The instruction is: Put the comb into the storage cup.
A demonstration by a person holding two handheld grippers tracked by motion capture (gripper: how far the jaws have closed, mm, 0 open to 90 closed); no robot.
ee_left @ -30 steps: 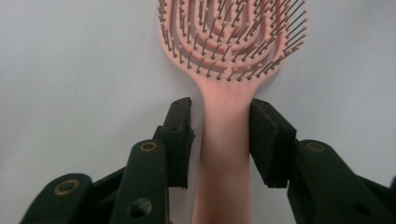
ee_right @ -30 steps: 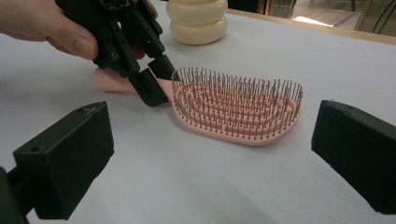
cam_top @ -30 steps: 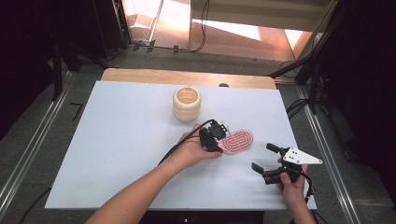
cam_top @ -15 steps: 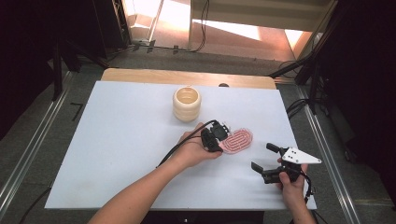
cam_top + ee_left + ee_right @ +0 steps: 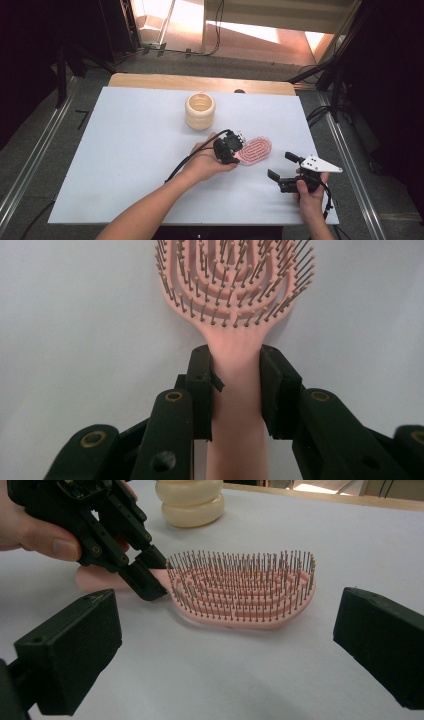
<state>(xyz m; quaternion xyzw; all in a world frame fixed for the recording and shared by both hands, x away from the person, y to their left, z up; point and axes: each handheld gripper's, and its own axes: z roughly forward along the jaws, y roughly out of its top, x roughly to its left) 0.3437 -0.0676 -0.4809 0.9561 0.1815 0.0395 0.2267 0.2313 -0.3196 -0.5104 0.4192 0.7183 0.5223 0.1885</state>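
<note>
A pink hairbrush (image 5: pixel 255 148) (image 5: pixel 240 592) lies bristles up on the white table (image 5: pixel 125 150), right of centre. My left gripper (image 5: pixel 239 143) (image 5: pixel 235 372) is shut on the brush's handle (image 5: pixel 235 405), just behind the bristle head; both pads press its sides, having just closed in on it. In the right gripper view the left gripper (image 5: pixel 152 575) comes in from the upper left and holds that handle. My right gripper (image 5: pixel 281 166) (image 5: pixel 225 645) stands open near the table's front right, its jaws wide apart and pointing at the brush with nothing between them.
A cream ribbed pot (image 5: pixel 200 111) (image 5: pixel 190 500) stands behind the brush, toward the table's far middle. A wooden strip (image 5: pixel 200 82) runs along the far edge. Metal rails and cables lie on the floor on both sides.
The left gripper's jaws have closed onto the brush handle. Both hands have stayed where they were, and the brush has not shifted.
</note>
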